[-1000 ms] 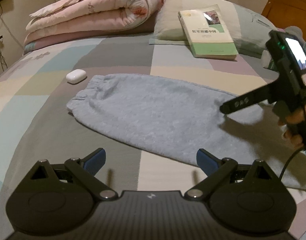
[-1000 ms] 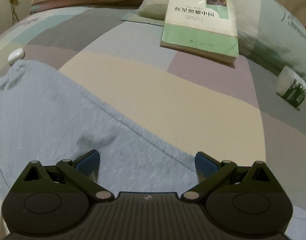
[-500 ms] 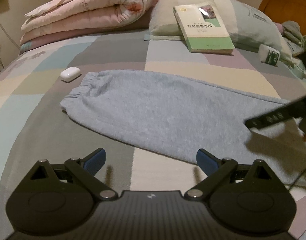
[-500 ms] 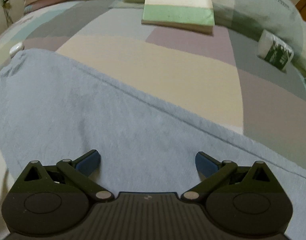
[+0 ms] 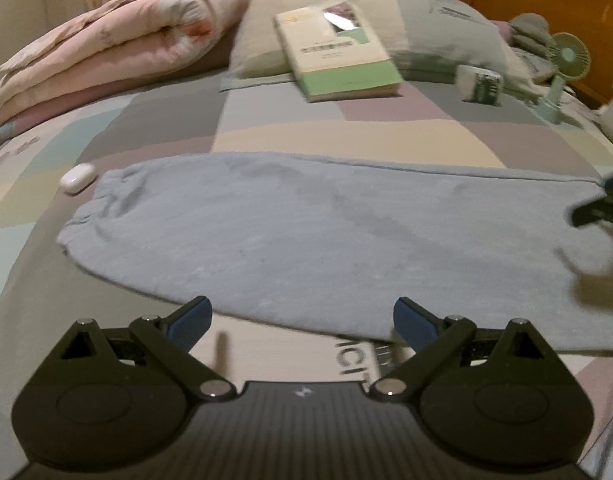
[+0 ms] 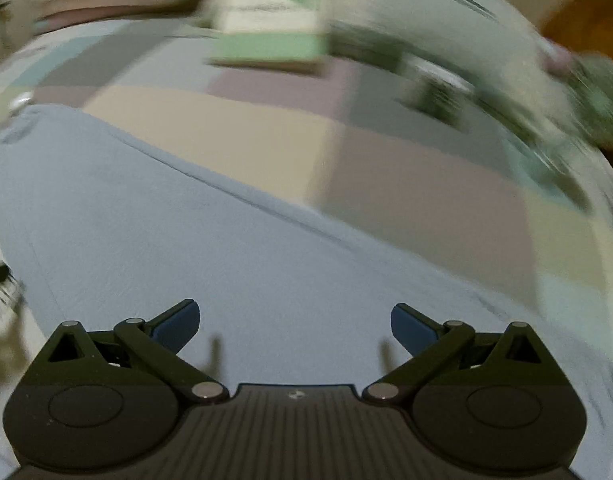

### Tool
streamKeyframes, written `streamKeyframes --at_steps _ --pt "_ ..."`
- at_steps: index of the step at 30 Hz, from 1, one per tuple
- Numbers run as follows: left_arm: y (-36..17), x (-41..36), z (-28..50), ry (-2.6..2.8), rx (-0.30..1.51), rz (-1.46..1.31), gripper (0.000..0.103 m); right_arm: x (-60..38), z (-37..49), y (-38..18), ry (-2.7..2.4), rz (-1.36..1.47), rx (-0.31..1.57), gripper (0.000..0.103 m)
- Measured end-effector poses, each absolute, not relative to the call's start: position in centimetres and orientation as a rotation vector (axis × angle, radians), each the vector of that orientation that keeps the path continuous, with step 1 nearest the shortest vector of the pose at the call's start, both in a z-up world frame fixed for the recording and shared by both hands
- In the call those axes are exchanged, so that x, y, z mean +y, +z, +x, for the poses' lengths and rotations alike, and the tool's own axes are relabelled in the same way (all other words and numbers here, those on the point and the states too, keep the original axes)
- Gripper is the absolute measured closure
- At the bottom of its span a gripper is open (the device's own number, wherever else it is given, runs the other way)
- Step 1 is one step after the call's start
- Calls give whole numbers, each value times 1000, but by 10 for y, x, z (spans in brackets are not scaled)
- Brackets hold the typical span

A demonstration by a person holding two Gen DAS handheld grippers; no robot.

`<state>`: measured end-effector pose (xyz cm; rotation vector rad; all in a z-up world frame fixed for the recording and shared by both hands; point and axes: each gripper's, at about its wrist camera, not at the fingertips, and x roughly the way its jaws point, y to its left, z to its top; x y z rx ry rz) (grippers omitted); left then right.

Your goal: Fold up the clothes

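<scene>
Tools: left tool (image 5: 300, 314) and right tool (image 6: 295, 320) are both held wide, nothing gripped.
Risk: pale blue fleece trousers (image 5: 326, 240) could get bunched, small white earbud case (image 5: 77, 177) snagged.

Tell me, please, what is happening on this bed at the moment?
A person is about to fold a pair of light blue trousers that lie flat across the patchwork bed sheet. The left gripper hovers at the near edge of the trousers, jaws open and holding nothing. The right gripper is over the cloth further right, also open and empty; its view is blurred. A book and a white earbud case lie nearby, untouched.
</scene>
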<state>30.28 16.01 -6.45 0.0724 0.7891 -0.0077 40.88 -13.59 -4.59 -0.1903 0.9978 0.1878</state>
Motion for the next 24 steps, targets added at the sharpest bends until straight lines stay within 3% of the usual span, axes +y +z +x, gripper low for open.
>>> streamKeyframes --at_steps 7,14,24 --pt "-78 139 310 -90 807 96 6 -236 399 -77 -16 -20 1068 0" --pt "-88 132 315 -92 835 124 4 -270 431 -90 -56 76 990 0" --pt "-83 133 312 -107 820 115 4 -296 390 -50 -30 74 1015 0"
